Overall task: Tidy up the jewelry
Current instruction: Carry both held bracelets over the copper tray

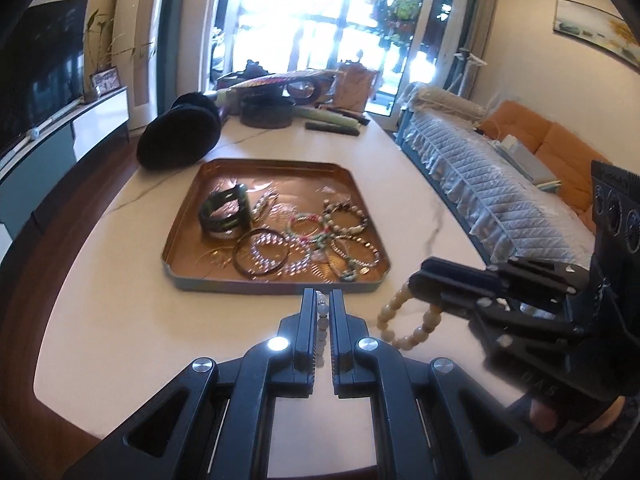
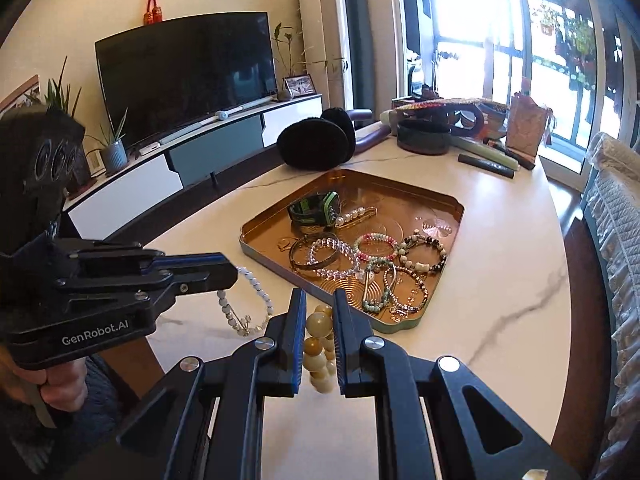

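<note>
A copper tray (image 1: 192, 256) (image 2: 448, 200) on the white marble table holds several bracelets (image 1: 348, 220) (image 2: 376, 244), a green-black watch (image 1: 224, 212) (image 2: 316, 210) and a pearl clip (image 2: 356, 214). My left gripper (image 1: 323, 300) (image 2: 230, 276) is shut on a white bead bracelet (image 1: 322, 320) (image 2: 244, 308), held just before the tray's near edge. My right gripper (image 2: 319, 300) (image 1: 420, 280) is shut on a cream bead bracelet (image 2: 320, 344) (image 1: 408, 320), held above the table right of the left gripper.
Black earmuffs (image 1: 180, 136) (image 2: 320, 140), a dark round box (image 1: 266, 114) (image 2: 424, 136), a black remote (image 2: 486, 166) and other clutter lie behind the tray. A quilted chair back (image 1: 492, 184) stands at the table's right edge. A TV (image 2: 184, 72) stands on a low cabinet.
</note>
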